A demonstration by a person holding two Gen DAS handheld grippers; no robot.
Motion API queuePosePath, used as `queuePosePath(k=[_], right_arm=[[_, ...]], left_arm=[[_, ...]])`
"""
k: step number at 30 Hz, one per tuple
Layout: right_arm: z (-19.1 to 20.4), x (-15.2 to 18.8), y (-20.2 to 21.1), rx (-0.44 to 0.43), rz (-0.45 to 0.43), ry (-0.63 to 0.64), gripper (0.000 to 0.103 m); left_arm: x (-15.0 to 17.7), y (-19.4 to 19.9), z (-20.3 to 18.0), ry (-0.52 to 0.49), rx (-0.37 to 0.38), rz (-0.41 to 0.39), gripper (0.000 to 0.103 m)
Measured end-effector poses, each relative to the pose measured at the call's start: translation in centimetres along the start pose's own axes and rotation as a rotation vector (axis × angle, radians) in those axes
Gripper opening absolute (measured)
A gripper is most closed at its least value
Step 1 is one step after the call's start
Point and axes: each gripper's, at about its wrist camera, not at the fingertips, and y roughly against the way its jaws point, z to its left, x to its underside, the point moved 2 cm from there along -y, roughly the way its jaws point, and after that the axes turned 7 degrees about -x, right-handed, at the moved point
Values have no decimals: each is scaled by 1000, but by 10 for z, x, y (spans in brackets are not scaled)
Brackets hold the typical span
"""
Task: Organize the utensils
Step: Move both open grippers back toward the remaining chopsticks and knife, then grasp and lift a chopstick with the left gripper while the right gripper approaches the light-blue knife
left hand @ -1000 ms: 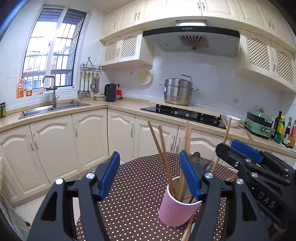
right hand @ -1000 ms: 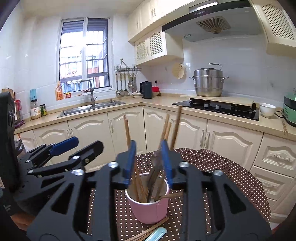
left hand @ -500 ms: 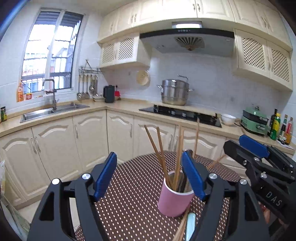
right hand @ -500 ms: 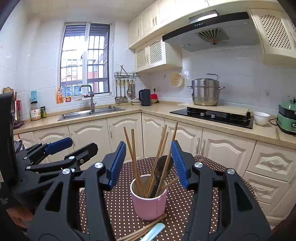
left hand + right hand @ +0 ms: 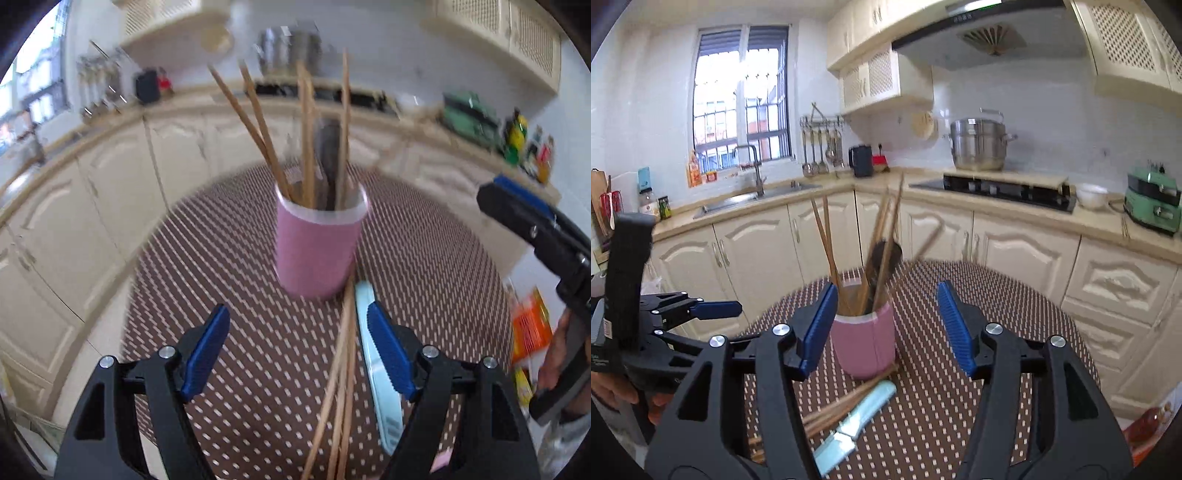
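Right wrist view, polka-dot table [image 5: 1015,332] (kitchen), pink cup [image 5: 864,343], both grippers wide, empty.

Left gripper [image 5: 298,353], right gripper [image 5: 887,328]: black angular frames, ribbed blue pads, silver pivot screws; grey sleeve [image 5: 569,439].

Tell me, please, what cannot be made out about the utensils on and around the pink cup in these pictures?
- Dark utensil in the pink cup: left wrist view is motion-blurred; its type is unclear.
- Loose chopsticks: the near ends run off the bottom edge; the count is uncertain.
- Light blue utensil: right gripper's finger hides its near end.
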Motion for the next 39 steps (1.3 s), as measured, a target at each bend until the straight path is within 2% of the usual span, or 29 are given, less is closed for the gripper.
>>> queuePosePath(k=[5, 7, 9, 13, 20, 24, 26, 31, 39], right_arm=[[-11, 31, -15, -2, 113, -45, 59], [-14, 42, -18, -4, 144, -63, 59], [-19, 53, -21, -7, 175, -85, 59], [-28, 67, -26, -7, 212, -120, 59], [-32, 78, -31, -12, 241, -139, 59], [-34, 81, -37, -23, 262, -145, 59], [-33, 82, -39, -30, 271, -149, 59], [-30, 85, -45, -44, 307, -153, 59], [-24, 92, -52, -55, 370, -159, 60]], left_arm=[[19, -34, -4, 4, 107, 124, 75], [22, -43, -7, -6, 103, 144, 75], [25, -53, -9, -19, 105, 170, 63], [26, -68, -17, -22, 121, 208, 55], [27, -87, -28, -31, 130, 247, 33], [18, -94, -36, -20, 192, 268, 13], [16, -96, -42, -22, 209, 269, 8], [9, -102, -59, -13, 212, 262, 7], [24, -80, -51, -3, 216, 241, 6]])
